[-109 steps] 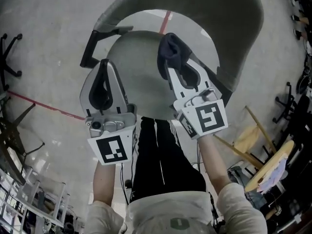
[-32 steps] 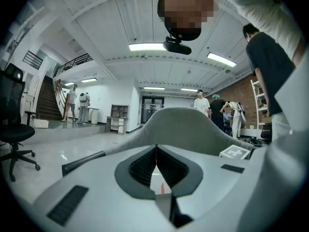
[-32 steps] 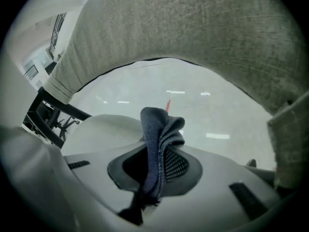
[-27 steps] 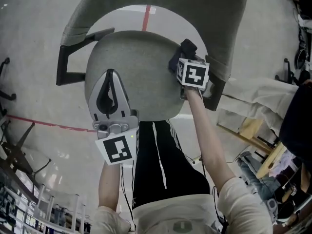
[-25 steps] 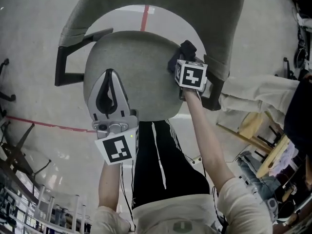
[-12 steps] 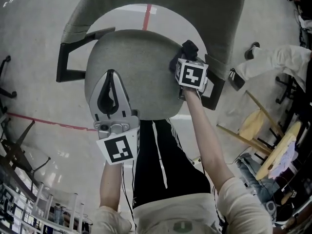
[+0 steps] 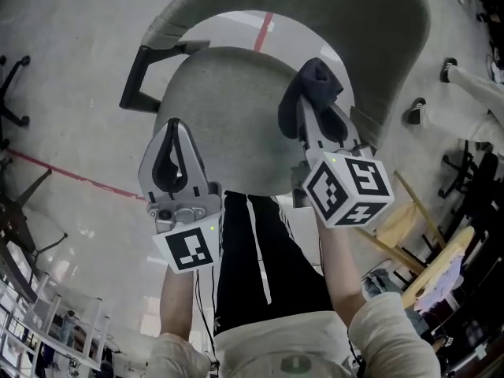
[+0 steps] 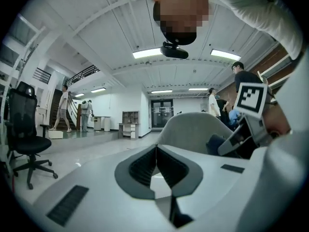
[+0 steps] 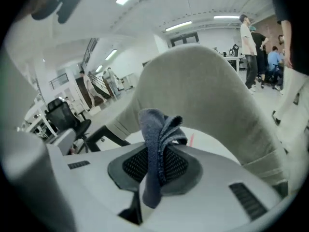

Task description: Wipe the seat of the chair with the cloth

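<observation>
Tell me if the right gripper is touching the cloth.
Touching. The right gripper view shows the right gripper clamped on the cloth, which pokes out past the jaws.

I see a chair seat (image 7: 228,116) of pale grey-green fabric, with a black armrest (image 7: 142,81). The cloth (image 7: 316,77) is dark blue. My left gripper (image 7: 173,126) and right gripper (image 7: 313,115) are light grey with dark textured pads, and each carries a white cube (image 7: 349,189) printed with black square markers. The floor (image 7: 71,69) is glossy pale grey, crossed by a thin red line (image 7: 79,176). The trousers (image 7: 260,258) are black with white stripes.
</observation>
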Tool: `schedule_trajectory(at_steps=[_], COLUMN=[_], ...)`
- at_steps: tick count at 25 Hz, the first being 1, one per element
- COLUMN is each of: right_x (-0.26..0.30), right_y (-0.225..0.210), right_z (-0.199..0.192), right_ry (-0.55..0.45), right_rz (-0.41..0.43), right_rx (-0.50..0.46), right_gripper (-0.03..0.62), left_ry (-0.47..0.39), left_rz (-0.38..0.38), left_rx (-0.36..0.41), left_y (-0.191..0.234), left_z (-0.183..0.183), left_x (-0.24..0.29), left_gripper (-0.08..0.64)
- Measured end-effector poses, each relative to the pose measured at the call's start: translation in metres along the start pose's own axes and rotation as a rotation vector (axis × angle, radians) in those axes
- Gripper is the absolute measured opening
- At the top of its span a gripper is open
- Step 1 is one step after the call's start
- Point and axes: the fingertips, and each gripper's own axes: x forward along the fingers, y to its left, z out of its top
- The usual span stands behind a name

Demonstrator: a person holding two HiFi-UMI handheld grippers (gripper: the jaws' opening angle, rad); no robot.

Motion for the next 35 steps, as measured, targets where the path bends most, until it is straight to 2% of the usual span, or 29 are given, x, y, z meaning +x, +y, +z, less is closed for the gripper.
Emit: schedule_trajectory(at_steps=[3, 6, 11, 14, 17, 24, 28, 32, 35], right_x=[-0.010, -0.005, 0.026, 0.048, 0.071, 0.130, 0.147, 0.166, 0.180], right_y=[0.053, 0.108, 0.165, 0.188, 0.199, 0.221, 0.217, 0.219, 0.218], right_z=[0.018, 0.017, -0.019, -0.043, -0.069, -0.126, -0.154, -0.166, -0.179], right_ry=[-0.056, -0.053, 0.050, 0.130, 0.202, 0.314, 0.358, 0.386, 0.415], right_rz=[0.124, 0.286, 0.445, 0.501, 0.514, 0.472, 0.439, 0.431, 0.419], right_rx=[0.033, 0.090, 0.207, 0.273, 0.315, 0.405, 0.392, 0.423, 0.398], right_gripper=[0.056, 0.057, 0.057, 0.055, 0.057, 0.056, 0.057, 0.057, 0.055], left_ry=[-0.003, 0.010, 0.028, 0.038, 0.056, 0.097, 0.099, 0.114, 0.117], left_rz=[0.042, 0.093, 0.143, 0.175, 0.216, 0.256, 0.240, 0.215, 0.207], left_rx=[0.006, 0.008, 0.001, 0.016, 0.024, 0.034, 0.044, 0.050, 0.046], left_y=[0.014, 0.028, 0.047, 0.064, 0.078, 0.102, 0.093, 0.095, 0.096], left_z=[0.000, -0.006, -0.019, -0.025, -0.031, -0.044, -0.044, -0.045, -0.050], left_x=[-0.005, -0.014, -0.028, -0.036, -0.044, -0.057, -0.055, -0.052, -0.054], left_gripper=[0.015, 0.015, 0.015, 0.015, 0.015, 0.015, 0.015, 0.015, 0.015])
